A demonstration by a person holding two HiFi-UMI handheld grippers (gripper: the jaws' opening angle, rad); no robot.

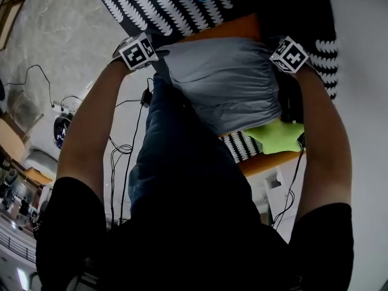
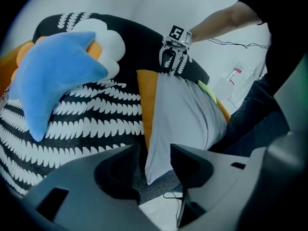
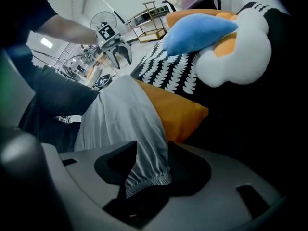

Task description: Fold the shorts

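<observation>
Shorts [image 1: 224, 83], grey ones, are lying flat right in front of my knees. They're on an orange cushion [image 1: 230, 28] that sits on the black-and-white patterned cover [image 2: 96, 114].

Left gripper [image 2: 156, 162] is at their 9 o'clock end with its jaws wide apart. One corner of the fabric lies loose in the gap, nothing pinched. Right gripper [image 3: 154, 170] is at the 3 o'clock end, unclenched too as far as I can see. The elastic hem sits between its jaws but isn't squeezed.

My guess is there's one gripper per end so the cloth lies spread out and smooth, ready for a fold.

Green plush [image 1: 280, 137] pokes out at the shorts' 5 o'clock. Further back at 12 o'clock there's a blue star plush [image 2: 53, 76] and a white cloud-shaped one [image 3: 236, 57], well apart from the work.
</observation>
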